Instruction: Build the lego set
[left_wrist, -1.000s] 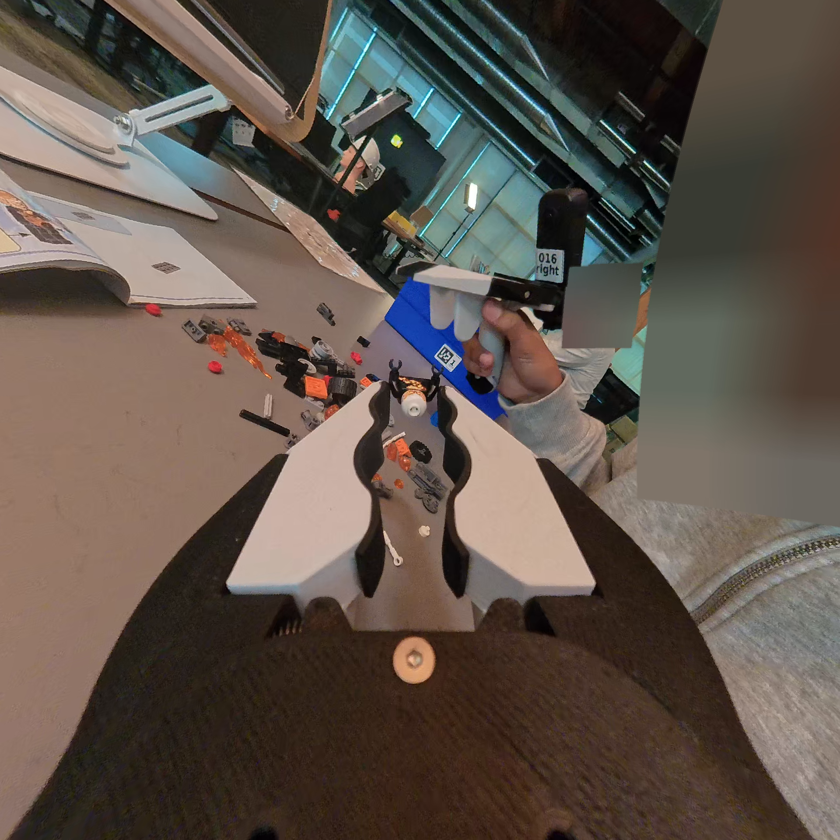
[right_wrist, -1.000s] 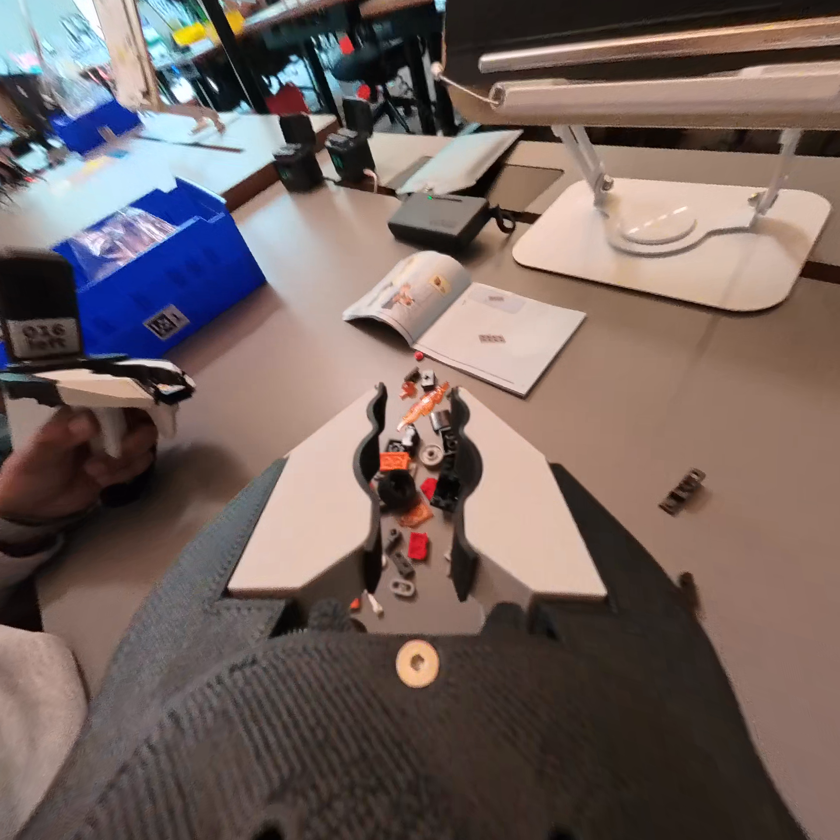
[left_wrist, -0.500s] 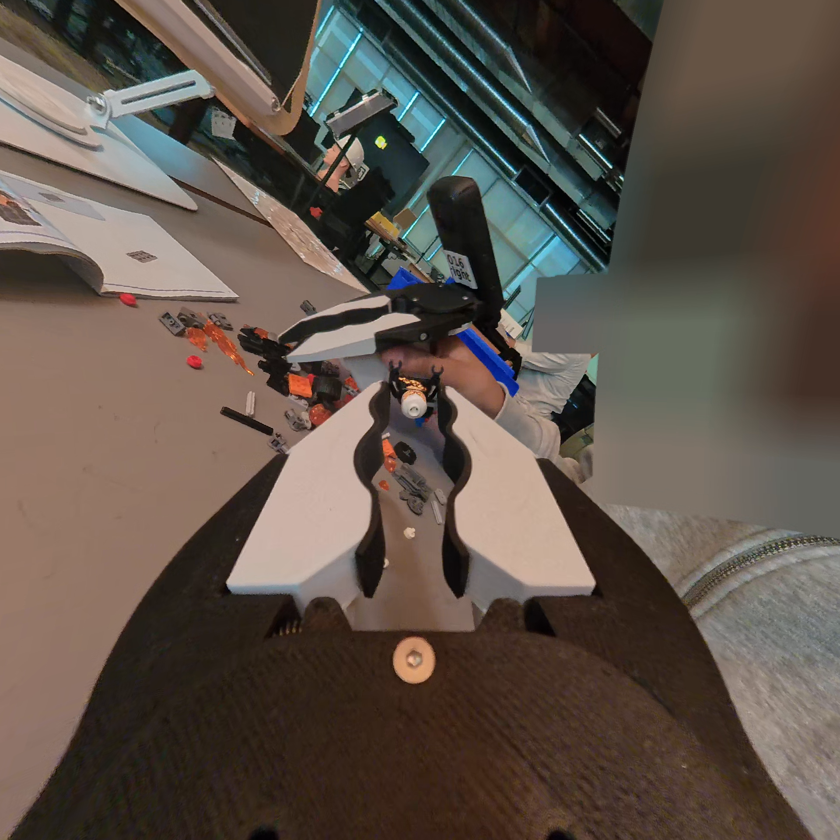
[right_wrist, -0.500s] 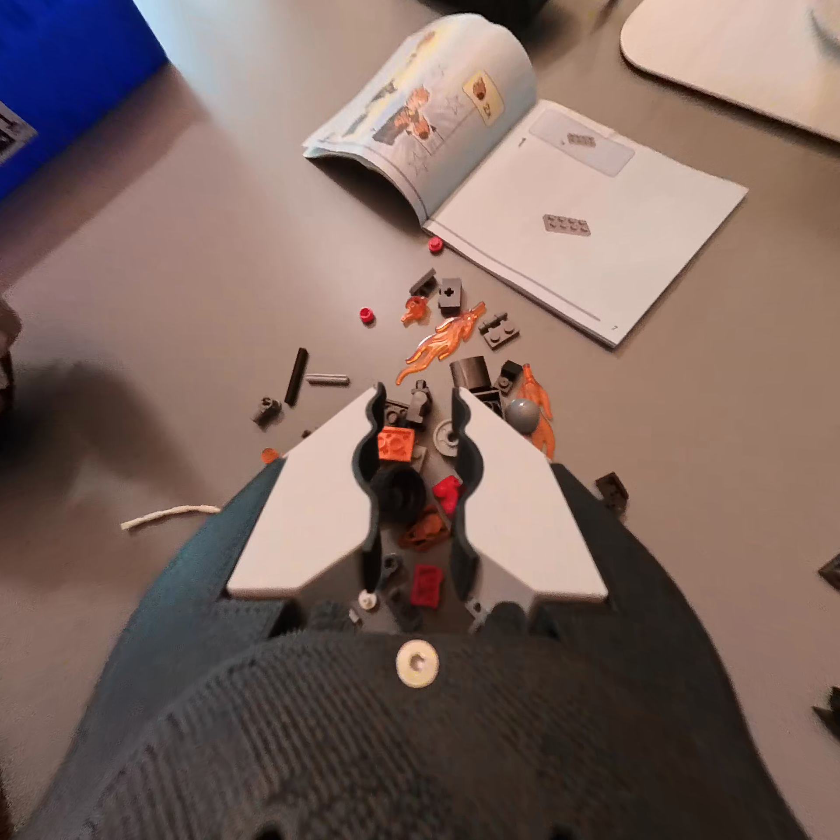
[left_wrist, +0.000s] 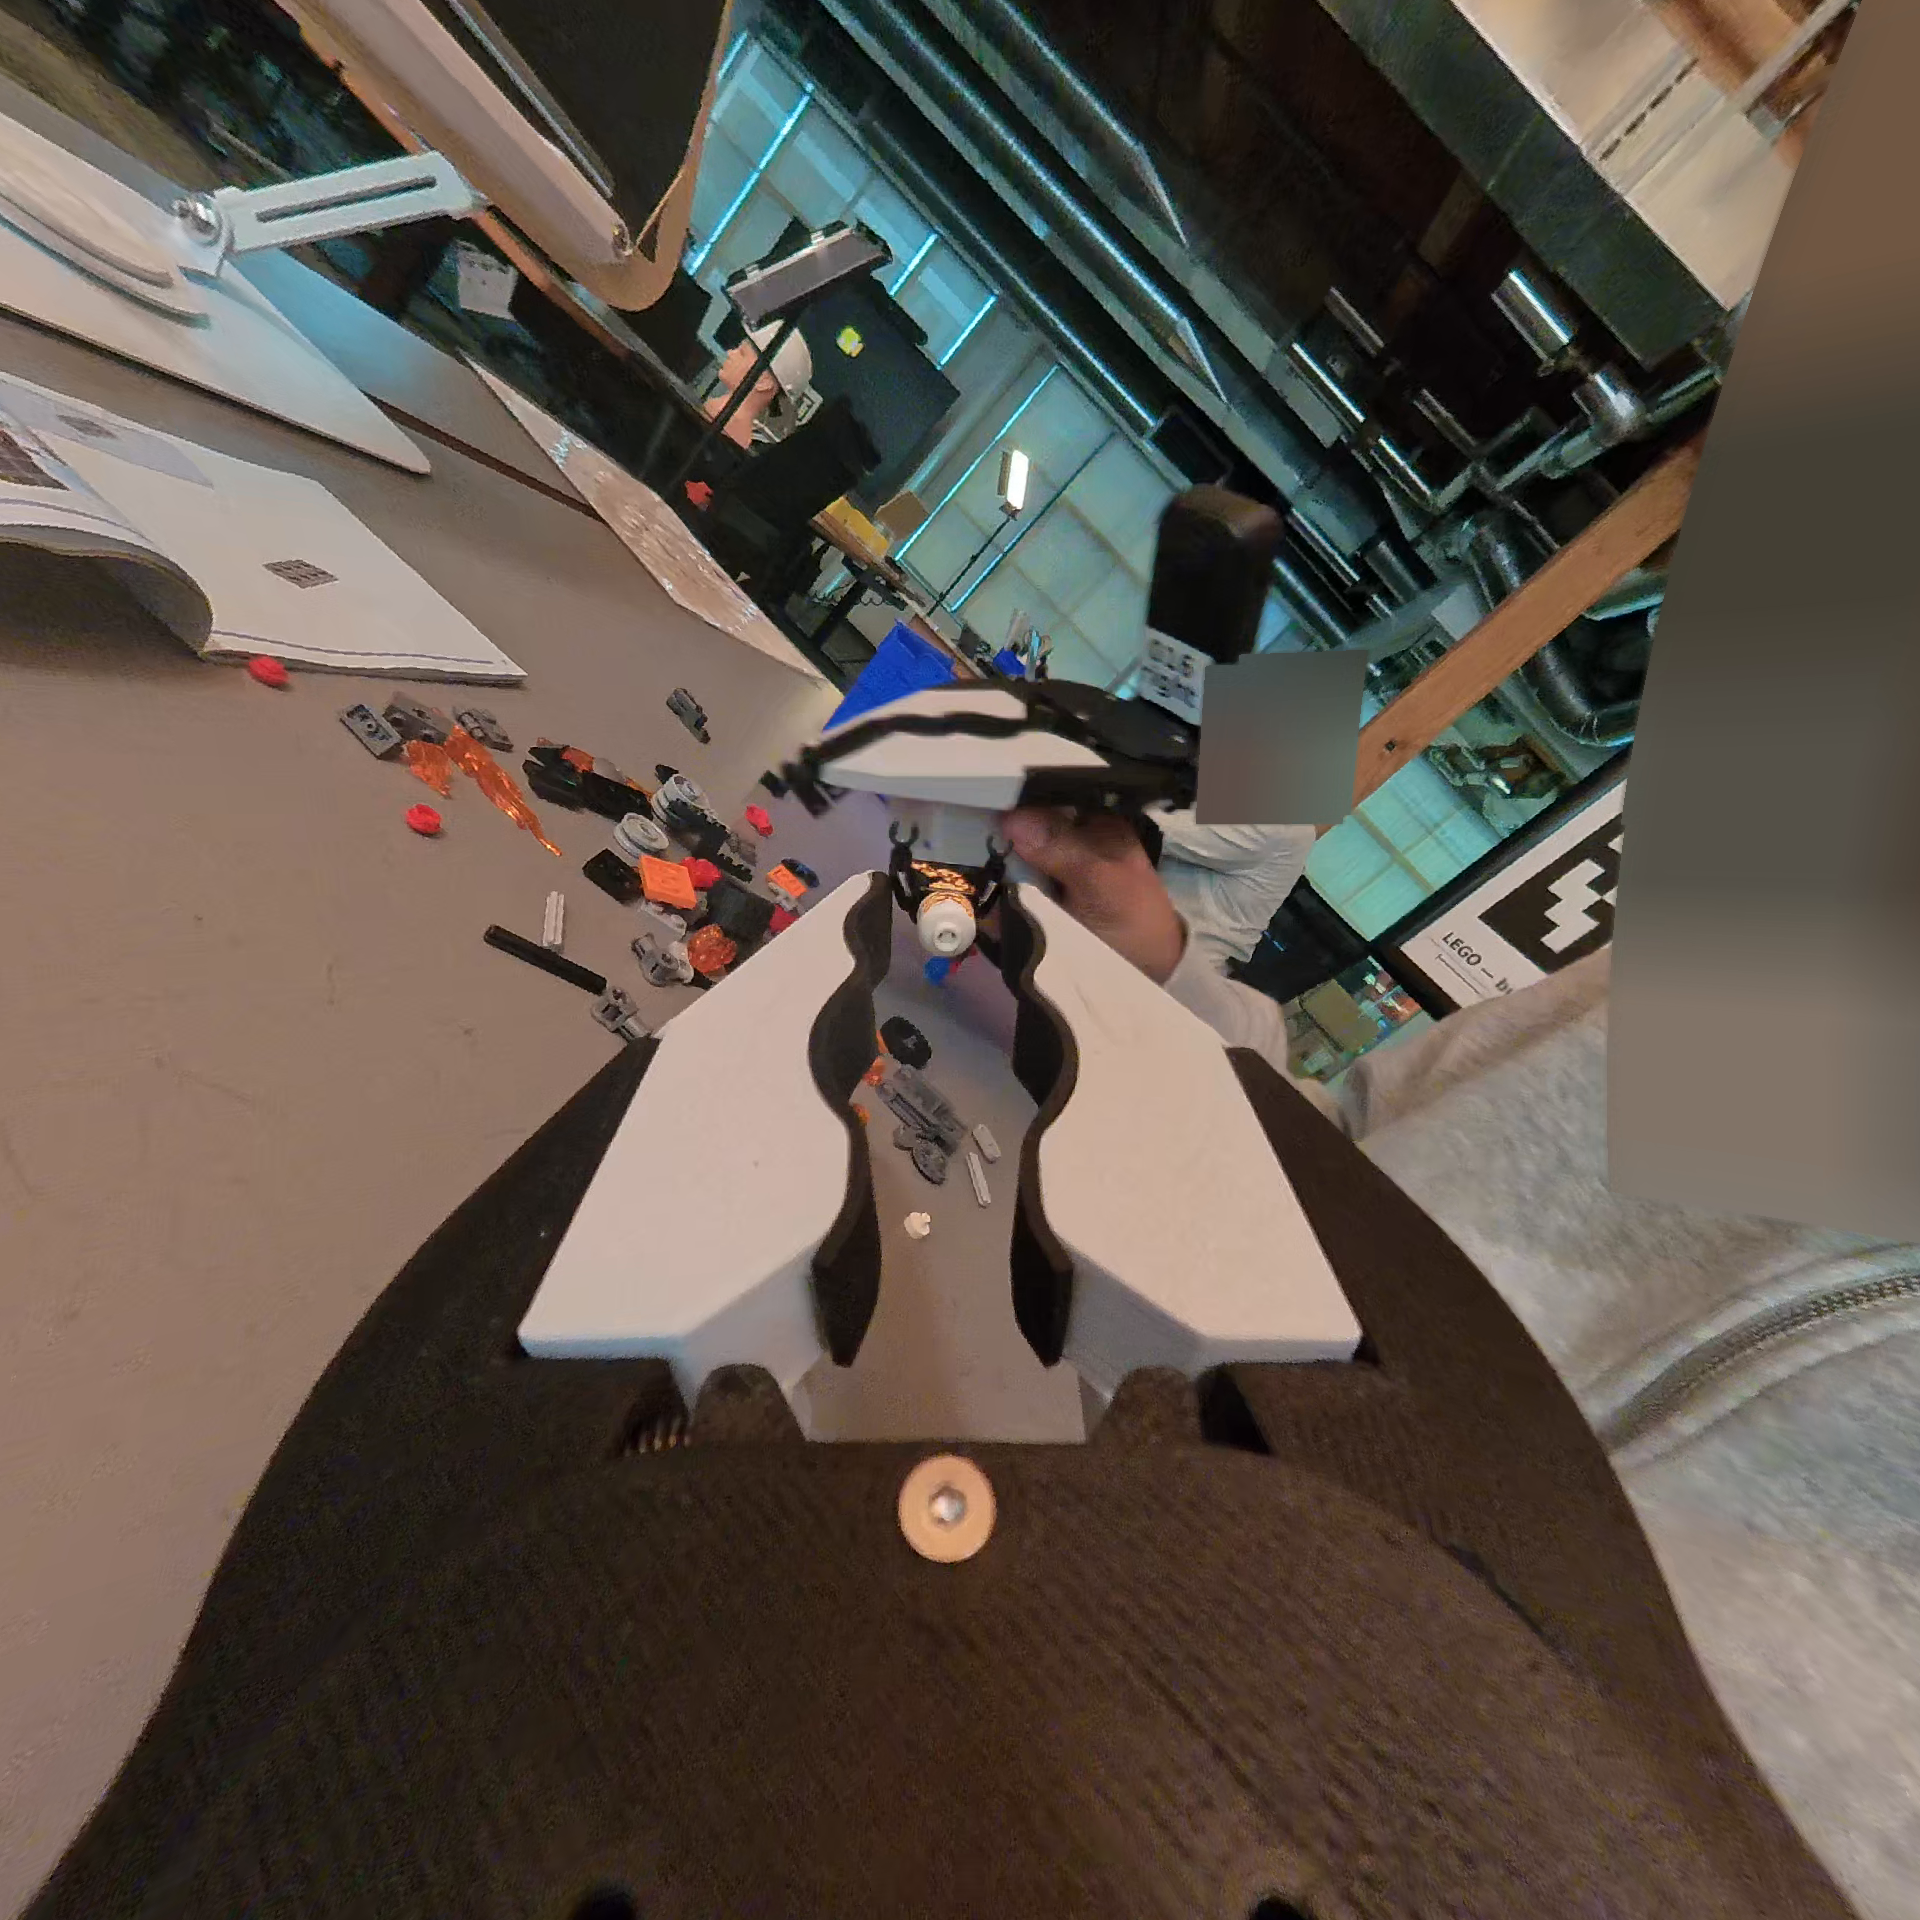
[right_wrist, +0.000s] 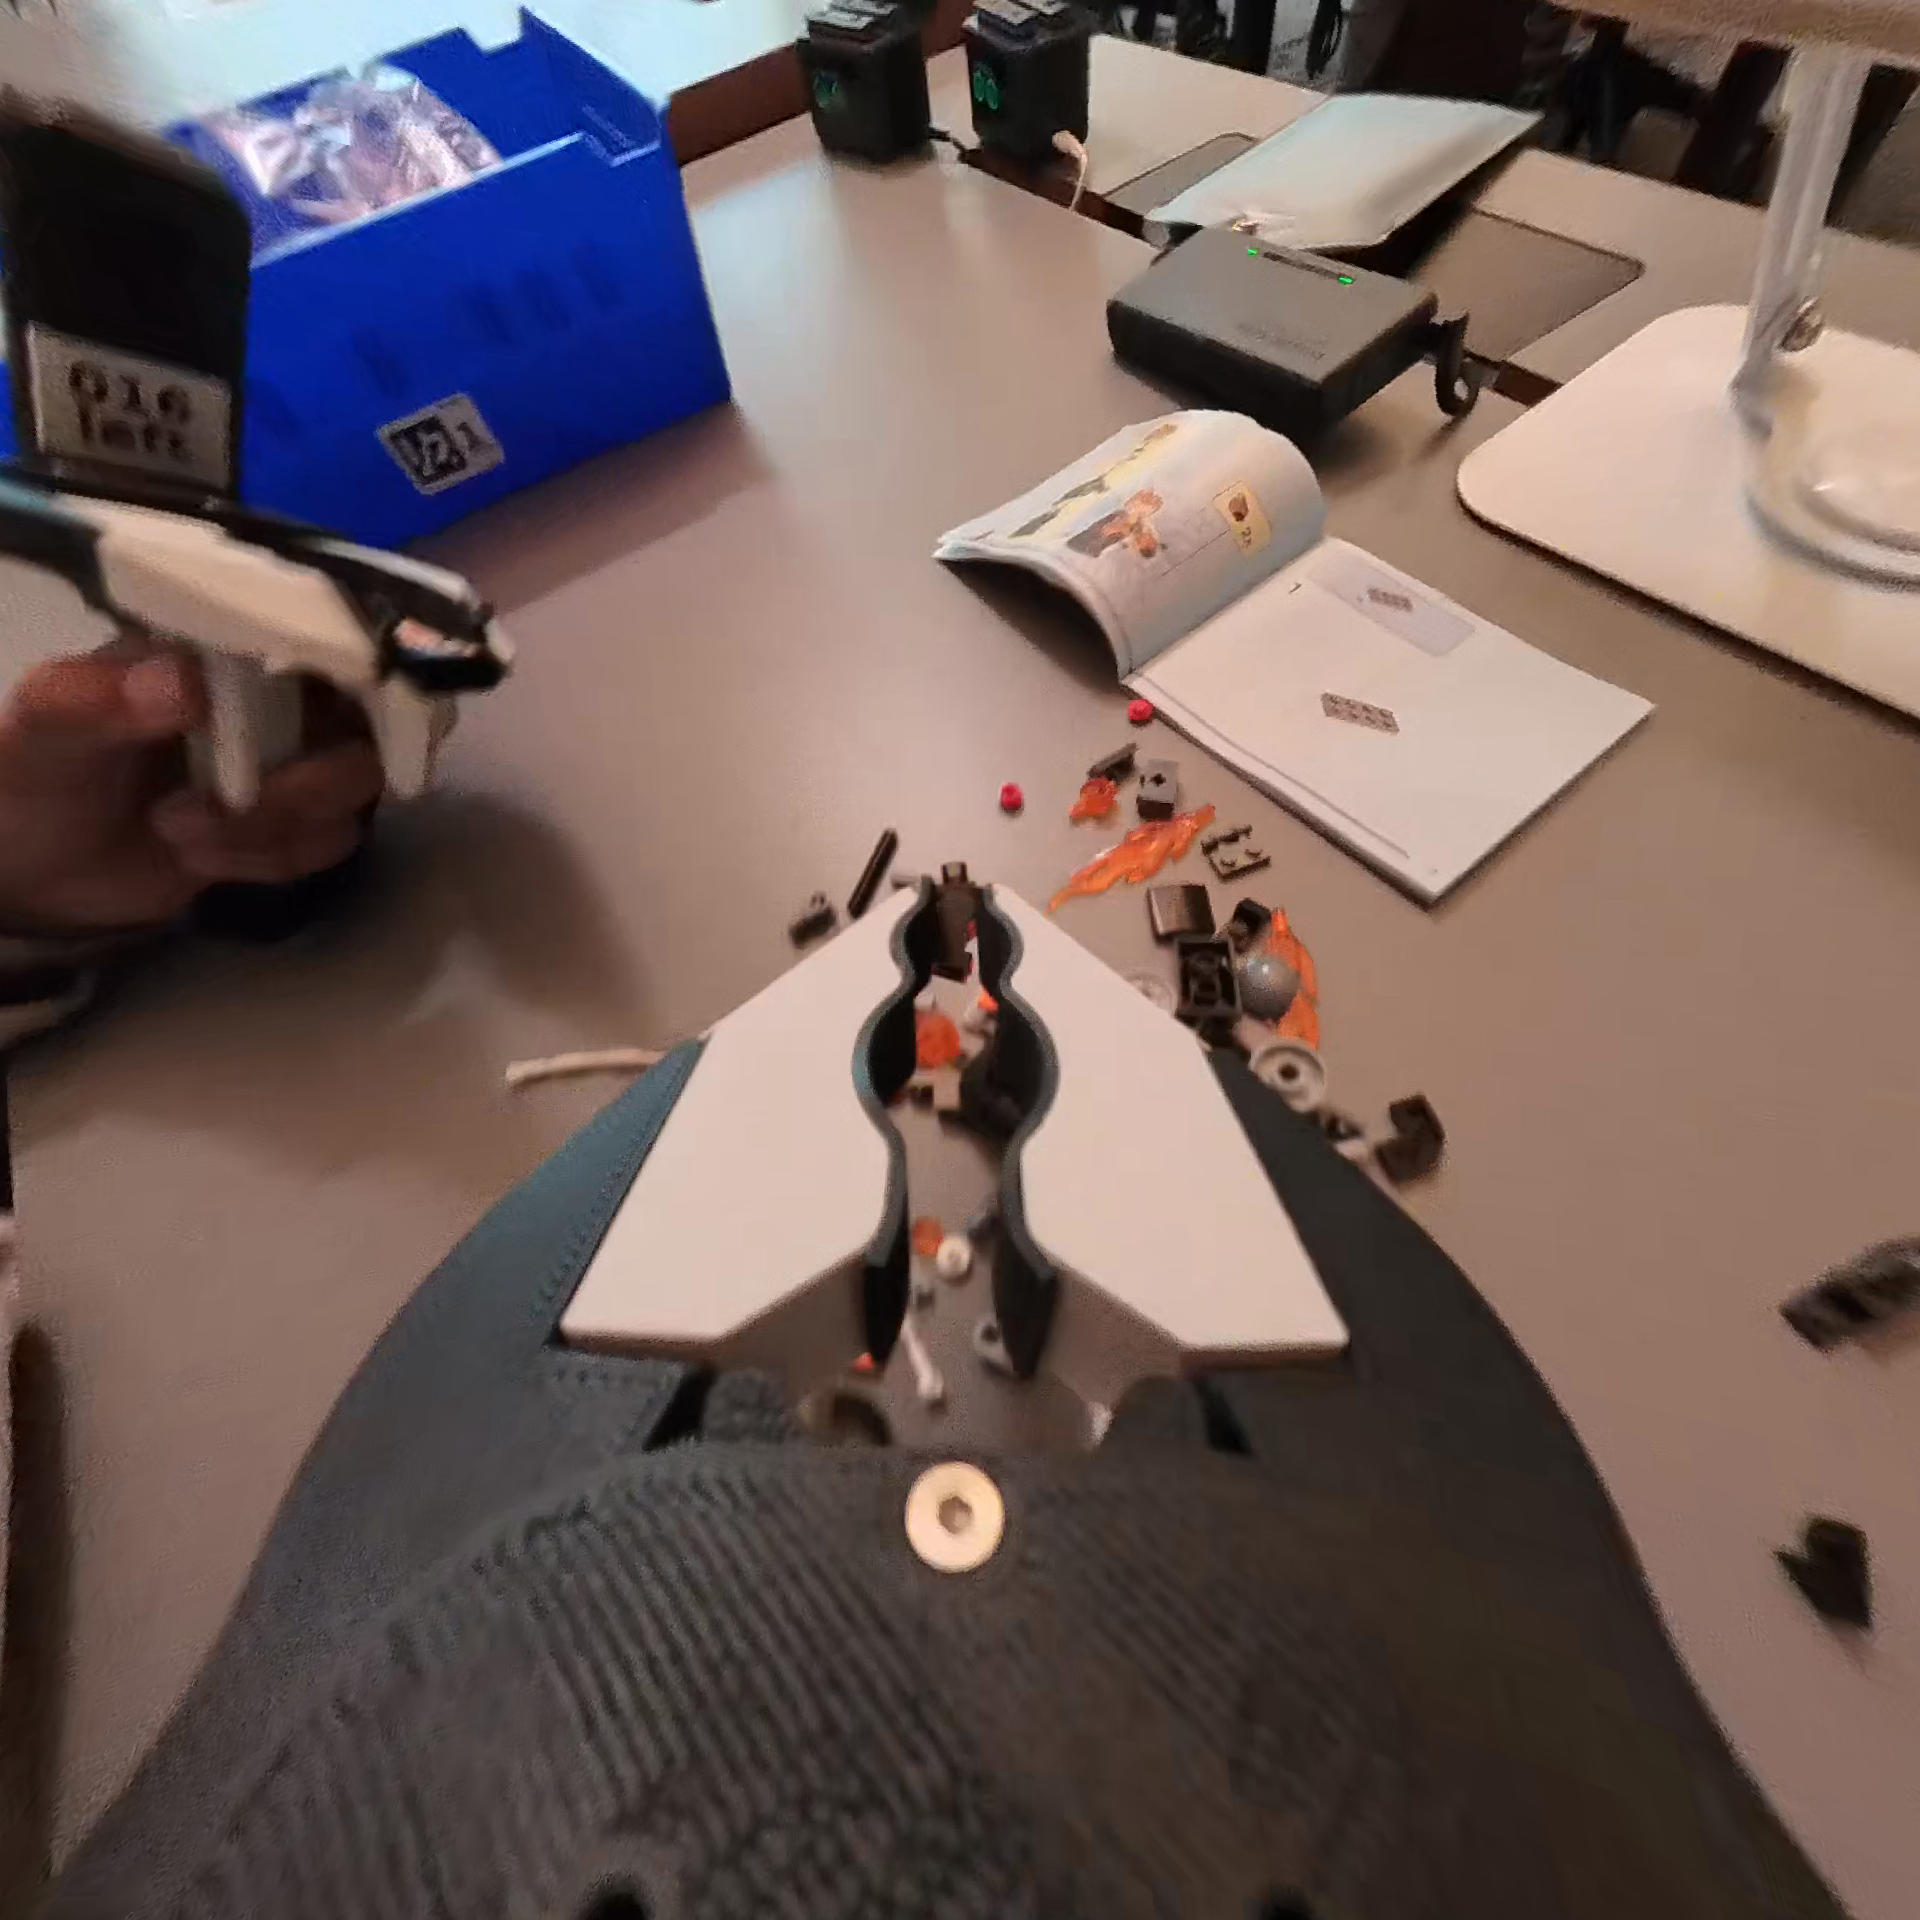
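- The left gripper (left_wrist: 943, 883) is pinching a small lego figure torso (left_wrist: 945, 914) right at its tips, jaws pressed in on it – black arms sticking up, orange print, a white round bit facing the camera. It's hanging up off the desk (left_wrist: 208, 1039).
- The right gripper (right_wrist: 951, 899) is nipping a small dark lego piece (right_wrist: 953, 914) at its tips, jaws nearly together around it. It's blurry, so the exact part isn't clear.
- Under and between the right gripper's fingers, loose lego bits are lying on the desk: orange, red and dark grey scraps, plus a tiny white one.
- Just right of those tips the main lego pile (right_wrist: 1216, 935) is sitting: a clear orange flame piece (right_wrist: 1132, 857), black bricks, a grey ball, a light grey wheel piece.
- A thin black rod (right_wrist: 871, 873) is lying just left of the tips, and a bit of white string (right_wrist: 582, 1065) is lying farther left.
- In the right wrist view the left gripper is showing up off to the left, held in a hand (right_wrist: 135, 800), well apart from the pile.
- Past the pile an open instruction booklet (right_wrist: 1299, 634) is lying flat, a red stud (right_wrist: 1140, 711) touching its near edge.
- Farther back a blue bin (right_wrist: 468, 312) is sitting on the left, a black box with green lights (right_wrist: 1273, 312) in the middle, and a white stand base (right_wrist: 1662, 499) on the right.
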